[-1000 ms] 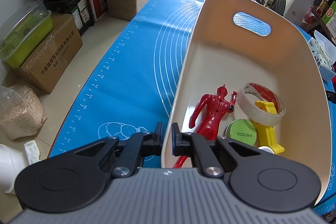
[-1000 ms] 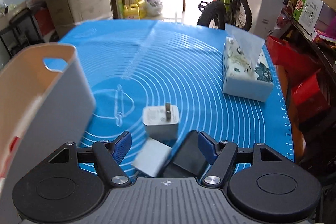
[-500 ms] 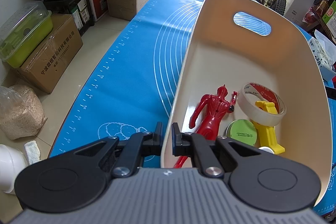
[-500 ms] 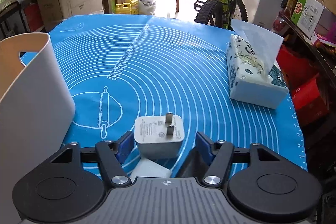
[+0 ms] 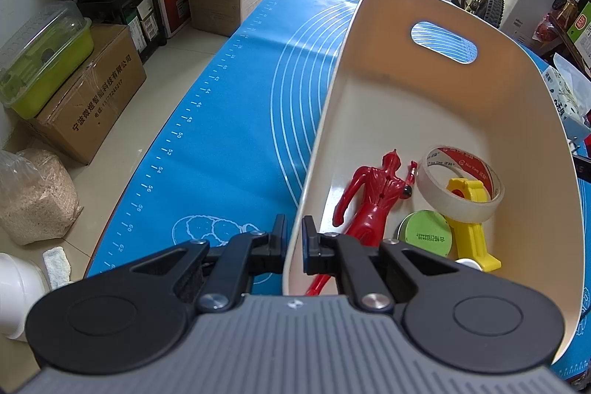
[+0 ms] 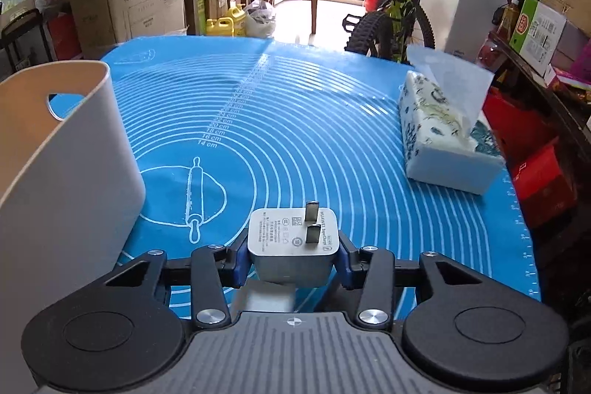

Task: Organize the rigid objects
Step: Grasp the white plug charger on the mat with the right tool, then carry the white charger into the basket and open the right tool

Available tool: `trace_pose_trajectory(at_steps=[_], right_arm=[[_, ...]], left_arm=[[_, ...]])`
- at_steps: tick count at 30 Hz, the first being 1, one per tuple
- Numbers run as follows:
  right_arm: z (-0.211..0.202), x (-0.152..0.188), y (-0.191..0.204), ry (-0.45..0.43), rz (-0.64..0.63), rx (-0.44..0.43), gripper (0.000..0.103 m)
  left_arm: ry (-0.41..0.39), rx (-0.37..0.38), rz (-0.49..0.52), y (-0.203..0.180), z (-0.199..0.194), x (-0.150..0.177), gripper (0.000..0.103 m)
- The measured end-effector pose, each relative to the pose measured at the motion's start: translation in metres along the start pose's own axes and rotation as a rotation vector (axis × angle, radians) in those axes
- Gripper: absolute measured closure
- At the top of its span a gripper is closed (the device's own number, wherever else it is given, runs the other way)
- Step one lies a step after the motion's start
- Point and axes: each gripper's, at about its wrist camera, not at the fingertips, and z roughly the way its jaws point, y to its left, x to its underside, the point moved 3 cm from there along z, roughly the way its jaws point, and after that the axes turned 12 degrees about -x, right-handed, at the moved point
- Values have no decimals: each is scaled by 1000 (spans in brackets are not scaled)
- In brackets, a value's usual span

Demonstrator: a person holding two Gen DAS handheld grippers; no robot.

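A cream basket (image 5: 314, 154) stands on the blue mat (image 5: 229, 120). My left gripper (image 5: 293, 235) is shut on its near rim, one finger inside and one outside. Inside lie a red toy figure (image 5: 373, 194), a tape roll (image 5: 465, 213), a green disc (image 5: 424, 233) and a yellow plastic piece (image 5: 469, 235). In the right wrist view a white plug charger (image 6: 291, 246), prongs up, sits between the fingers of my right gripper (image 6: 292, 259). Its jaws are closing and the blue pads touch both sides of the charger. The basket (image 6: 74, 154) stands to the left.
A tissue box (image 6: 439, 143) lies at the right of the mat (image 6: 295, 117). A white block (image 6: 266, 300) shows under the charger, partly hidden. Cardboard boxes (image 5: 88, 91), a shelf and a sack stand on the floor to the left; a bicycle (image 6: 395, 21) is beyond the table.
My right gripper's jaws have narrowed until the pads meet the charger, which now sits centred between them. The left gripper and basket have not moved.
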Motion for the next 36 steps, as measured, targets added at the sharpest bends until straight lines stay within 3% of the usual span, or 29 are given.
trace_pose_trajectory(at_steps=[13,23,36], right_arm=[[-62,-16,14,-94,-23,-20,53],[-109,-43,66,-169,-98,-145,53],[-78,-38,161,-86,-182,-292,53]], left_arm=[[1,-4,-4,1,-1,0,94],[2,-4,-5,1,-1,0,94],[3,-3,-7,2,-2,-1,94]])
